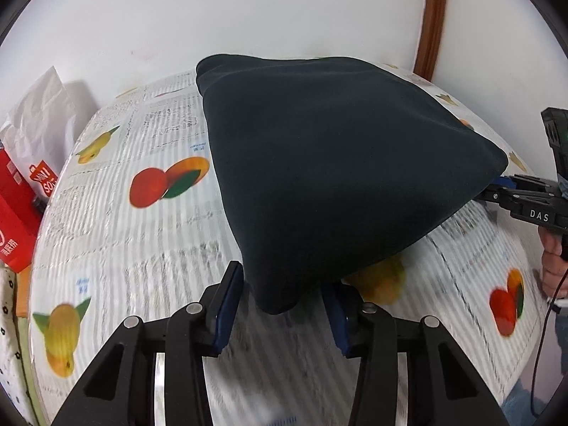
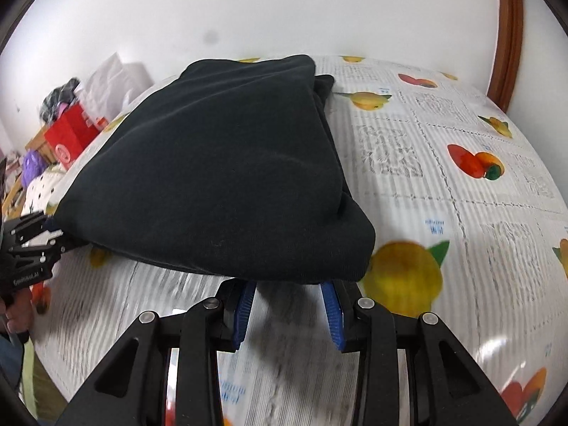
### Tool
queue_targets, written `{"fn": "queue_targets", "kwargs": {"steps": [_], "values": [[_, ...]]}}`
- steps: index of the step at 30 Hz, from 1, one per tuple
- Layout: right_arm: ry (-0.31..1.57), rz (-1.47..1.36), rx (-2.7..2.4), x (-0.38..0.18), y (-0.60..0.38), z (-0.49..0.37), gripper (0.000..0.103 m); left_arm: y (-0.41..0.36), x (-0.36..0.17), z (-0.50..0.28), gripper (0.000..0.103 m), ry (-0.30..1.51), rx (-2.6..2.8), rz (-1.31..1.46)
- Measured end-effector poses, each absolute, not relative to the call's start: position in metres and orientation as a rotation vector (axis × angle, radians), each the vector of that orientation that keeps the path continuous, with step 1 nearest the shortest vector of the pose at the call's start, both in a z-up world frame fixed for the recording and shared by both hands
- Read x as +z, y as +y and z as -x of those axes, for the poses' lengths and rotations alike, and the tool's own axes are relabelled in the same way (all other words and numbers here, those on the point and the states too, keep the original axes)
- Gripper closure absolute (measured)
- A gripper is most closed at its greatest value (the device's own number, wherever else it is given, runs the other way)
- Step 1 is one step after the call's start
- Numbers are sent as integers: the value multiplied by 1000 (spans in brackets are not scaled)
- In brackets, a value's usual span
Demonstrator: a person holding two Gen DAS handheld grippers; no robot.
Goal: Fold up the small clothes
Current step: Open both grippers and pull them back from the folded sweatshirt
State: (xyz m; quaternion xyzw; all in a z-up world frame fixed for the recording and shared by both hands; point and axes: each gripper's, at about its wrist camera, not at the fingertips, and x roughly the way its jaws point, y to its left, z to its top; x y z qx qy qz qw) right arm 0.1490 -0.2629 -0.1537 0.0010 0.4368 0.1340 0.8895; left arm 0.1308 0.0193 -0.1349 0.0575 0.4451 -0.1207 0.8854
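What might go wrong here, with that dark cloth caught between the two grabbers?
1. The dark cloth is pinched only at two corners, by the left gripper and the right gripper; either corner might slip free.
2. Its folded layers look uneven at the far edge, so they may shift apart.
3. The glossy tablecloth could let the cloth slide.

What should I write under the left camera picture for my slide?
Left gripper and right gripper at corners of a dark cloth on a fruit-print tablecloth.

Garment [image 1: 319,163] lies on tablecloth [image 1: 142,248], its near corners (both lifted) between the gripper jaws; boxes [image 1: 14,206] stand left.
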Motion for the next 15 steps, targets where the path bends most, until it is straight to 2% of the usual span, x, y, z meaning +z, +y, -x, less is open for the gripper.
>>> {"fn": "queue_targets", "kwargs": {"steps": [9,15], "values": [[895,-59,204,-153,-264,-202,67,20,-134,-177,61,957,-189,-60],[880,-124,226,-134,-301,-186,67,37,-123,-149,61,924,-245,-28]]}}
